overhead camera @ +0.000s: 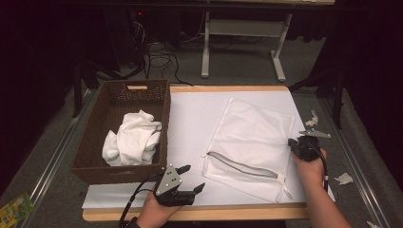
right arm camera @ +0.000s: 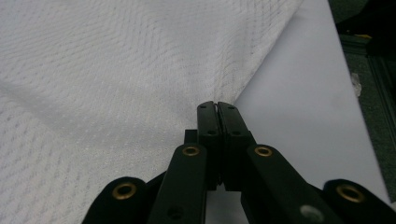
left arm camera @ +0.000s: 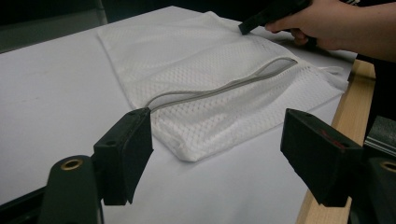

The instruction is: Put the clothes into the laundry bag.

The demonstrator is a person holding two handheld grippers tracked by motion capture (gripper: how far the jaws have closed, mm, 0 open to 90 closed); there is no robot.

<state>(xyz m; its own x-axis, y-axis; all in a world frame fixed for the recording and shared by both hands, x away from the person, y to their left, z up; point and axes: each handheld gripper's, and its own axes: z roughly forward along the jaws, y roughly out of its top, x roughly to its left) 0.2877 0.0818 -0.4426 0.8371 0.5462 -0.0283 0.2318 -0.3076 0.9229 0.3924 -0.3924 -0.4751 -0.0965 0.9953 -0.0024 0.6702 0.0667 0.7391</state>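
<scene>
A white mesh laundry bag [overhead camera: 252, 137] lies flat on the white table sheet [overhead camera: 190, 118], its grey zipper [overhead camera: 242, 166] partly undone along the near side. My right gripper [overhead camera: 292, 142] is at the bag's right edge. In the right gripper view its jaws [right arm camera: 217, 105] are pressed together on the hem of the mesh bag [right arm camera: 116, 70], and creases run out from the tips. My left gripper [overhead camera: 192, 177] hovers open near the front edge, left of the bag. In the left gripper view, the left gripper [left arm camera: 217, 121] faces the bag's near corner [left arm camera: 187, 149] with nothing between its jaws.
A brown wicker basket [overhead camera: 164, 123] at the left holds a crumpled white cloth [overhead camera: 133, 137]. The wooden table edge [overhead camera: 199, 213] runs along the front. Paper scraps [overhead camera: 344, 178] lie off the table's right side, and a desk frame and cables stand beyond the far end.
</scene>
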